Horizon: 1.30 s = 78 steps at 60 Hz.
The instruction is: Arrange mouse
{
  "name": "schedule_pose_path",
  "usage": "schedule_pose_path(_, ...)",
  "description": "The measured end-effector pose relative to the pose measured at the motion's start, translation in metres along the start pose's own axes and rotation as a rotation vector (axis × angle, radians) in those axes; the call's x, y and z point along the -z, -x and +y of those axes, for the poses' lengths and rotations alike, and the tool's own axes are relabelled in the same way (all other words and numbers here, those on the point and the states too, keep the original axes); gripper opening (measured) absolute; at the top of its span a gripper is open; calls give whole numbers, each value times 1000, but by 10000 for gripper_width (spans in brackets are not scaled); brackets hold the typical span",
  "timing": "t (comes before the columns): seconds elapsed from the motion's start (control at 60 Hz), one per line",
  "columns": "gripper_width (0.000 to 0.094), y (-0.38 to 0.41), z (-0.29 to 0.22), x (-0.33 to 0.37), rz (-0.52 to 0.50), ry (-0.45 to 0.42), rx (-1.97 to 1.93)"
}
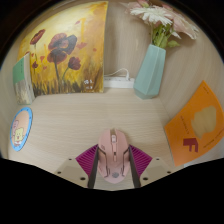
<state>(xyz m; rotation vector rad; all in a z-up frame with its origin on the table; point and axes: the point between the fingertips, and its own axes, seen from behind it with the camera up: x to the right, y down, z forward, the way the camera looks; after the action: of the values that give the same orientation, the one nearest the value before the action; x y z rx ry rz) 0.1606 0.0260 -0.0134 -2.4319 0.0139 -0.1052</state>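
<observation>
A pale pink computer mouse (112, 152) lies lengthwise between my two fingers, its nose pointing away over the light wooden table (100, 115). My gripper (112, 160) is shut on it: the magenta pads (88, 160) meet both of its sides with no gap showing. The mouse's rear end is hidden at the base of the fingers. I cannot tell whether its underside rests on the table.
Beyond the fingers, a yellow painting of purple flowers (62, 50) leans at the back left. A light blue vase (150, 72) with white flowers stands at the back right, with a white power strip (120, 80) beside it. An orange card (198, 125) lies right, a round picture card (20, 130) left.
</observation>
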Motion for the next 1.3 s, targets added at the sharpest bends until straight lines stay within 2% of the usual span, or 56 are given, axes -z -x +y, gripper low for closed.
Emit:
schedule_pose_path(0.2, 376, 2, 4, 3, 50, 37, -34)
schedule_pose_path(0.283, 378, 6, -8, 18, 67, 56, -65)
schedule_pose_path(0.383, 378, 20, -72, 63, 104, -51, -68)
schedule_pose_path(0.567, 379, 109, -206, 153, 60, -298, -53)
schedule_pose_path(0.65, 379, 171, -238, 180, 17, -368, -34)
schedule_pose_path(0.733, 376, 235, -248, 183, -35, -386, -6)
schedule_pose_path(0.817, 375, 296, -231, 163, -83, -346, 8)
schedule_pose_path(0.983, 374, 374, -146, 87, -115, -175, 89)
schedule_pose_path(1.133, 376, 397, -64, 35, -113, -10, 97)
schedule_pose_path(1.267, 378, 395, -25, 16, -95, 63, 101)
schedule_pose_path(1.3, 376, 395, -29, 15, -95, 42, 86)
